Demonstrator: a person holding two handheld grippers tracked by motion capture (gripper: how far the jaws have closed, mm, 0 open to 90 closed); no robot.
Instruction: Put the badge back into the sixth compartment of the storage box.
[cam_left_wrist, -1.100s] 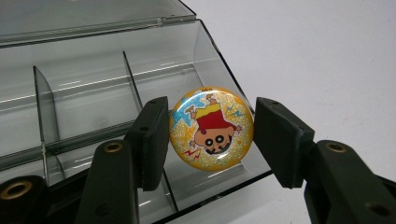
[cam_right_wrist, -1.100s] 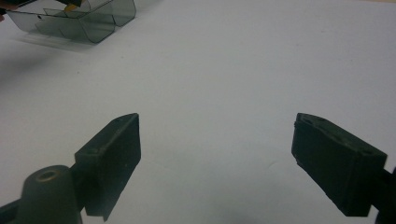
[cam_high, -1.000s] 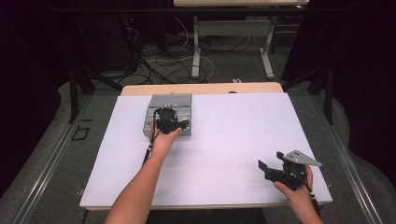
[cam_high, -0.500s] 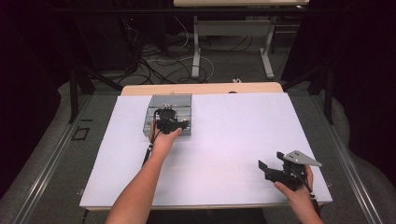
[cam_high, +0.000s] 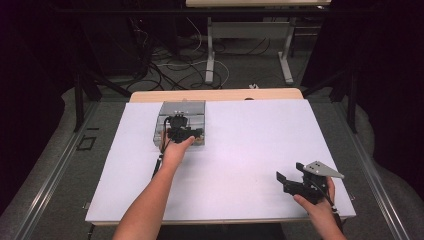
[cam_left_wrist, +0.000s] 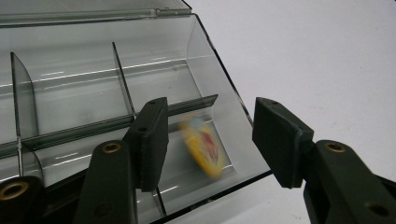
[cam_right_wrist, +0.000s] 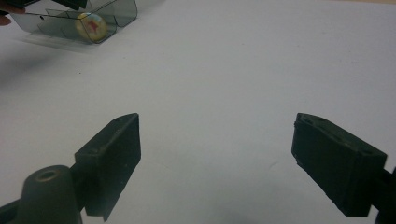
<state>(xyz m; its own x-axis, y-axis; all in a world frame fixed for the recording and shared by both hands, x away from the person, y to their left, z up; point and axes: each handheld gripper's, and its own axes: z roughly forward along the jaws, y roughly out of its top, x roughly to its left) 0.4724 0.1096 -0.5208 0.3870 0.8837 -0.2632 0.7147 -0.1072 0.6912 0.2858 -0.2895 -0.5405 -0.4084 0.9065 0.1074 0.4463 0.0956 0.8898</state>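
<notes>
Hovering over the near right corner of the clear compartment box (cam_high: 181, 125), the left gripper (cam_high: 181, 131) sits at about ten o'clock on the white table (cam_high: 250, 145) in the high view, held by the person's left hand (cam_high: 175, 150). In the left gripper view its jaws stand spread, with nothing between them; the left jaw is above the box's dividers and the right jaw hangs outside the box wall, over the table. A yellow disc with a red mark (cam_left_wrist: 203, 144) lies, blurred, in the corner compartment just below the gap between the jaws, leaning against the compartment's sloped wall. Farther right, at about five o'clock on the table, the right gripper (cam_high: 290, 181) is held low by the right hand (cam_high: 315, 200), well apart from the box. In the right gripper view its jaws are spread wide over bare table, and the box with the disc shows at eleven o'clock, far off.
</notes>
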